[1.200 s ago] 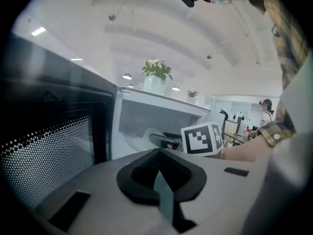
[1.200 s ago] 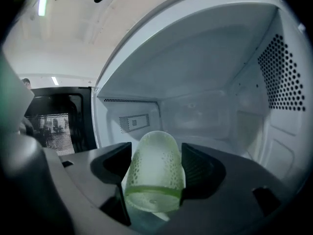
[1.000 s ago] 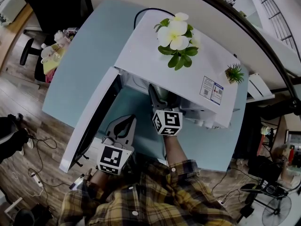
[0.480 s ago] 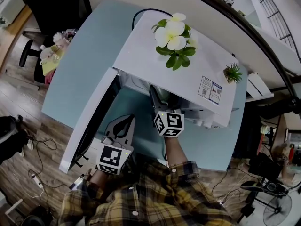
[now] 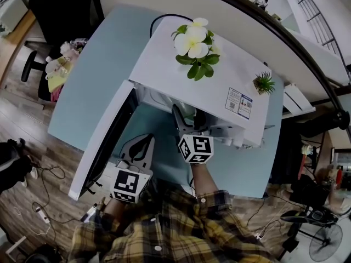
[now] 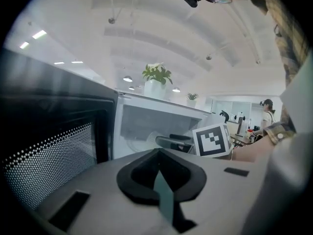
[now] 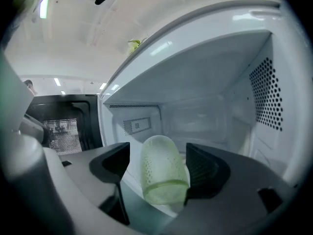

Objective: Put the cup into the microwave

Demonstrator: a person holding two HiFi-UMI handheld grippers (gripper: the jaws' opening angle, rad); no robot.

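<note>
**A:** Where's the cup [image 7: 164,173]?

**B:** In the mouth of the open microwave [image 5: 203,84], at the front of the cavity floor. It's pale green and frosted, and it's tilted rather than upright. The perforated wall is at 2 o'clock from it in the right gripper view.

**A:** Are the right tongs [image 7: 157,156] pinching it?

**B:** No. Their 2 jaws are spread wide with the cup between them. There's a clear gap on the 9 o'clock side. At 3 o'clock the cup is right against the jaw, and I can't tell whether it touches.

**A:** And the left tongs [image 6: 156,153]?

**B:** Pressed together, tips meeting, with nothing between them. In the head view they're over the teal surface [image 5: 90,86], at 7 o'clock from the microwave opening and just beside the door [image 5: 104,141].

**A:** How does the door stand?

**B:** Swung fully open, running out toward 7 o'clock from the cabinet's left corner. Its dotted window fills the 9 o'clock side of the left gripper view.

**A:** Anything on top of the microwave?

**B:** A plant with white flowers [image 5: 194,43] at 12 o'clock, 1 small spiky green plant [image 5: 264,83] at 2 o'clock, and a printed label [image 5: 237,103] near that corner.
</note>
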